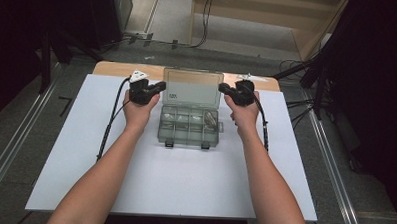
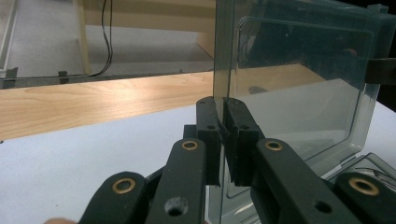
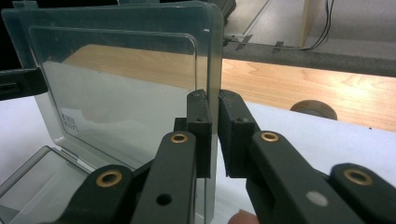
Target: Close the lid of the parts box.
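We see the clear compartment box [image 1: 190, 125] at the middle of the white bench [image 1: 174, 186], its lid [image 1: 193, 87] standing upright. Our left gripper [image 1: 160, 85] has its fingers [image 2: 208, 126] clenched on the lid's left edge; our right gripper [image 1: 222, 88] grasps the right edge.

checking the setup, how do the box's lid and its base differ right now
The lid stands upright at the back; the base lies flat on the white table. The lid is one plain clear panel; the base is split into compartments holding small items. The left gripper and right gripper each pinch a side edge of the lid; neither touches the base. Both are see-through greyish plastic.
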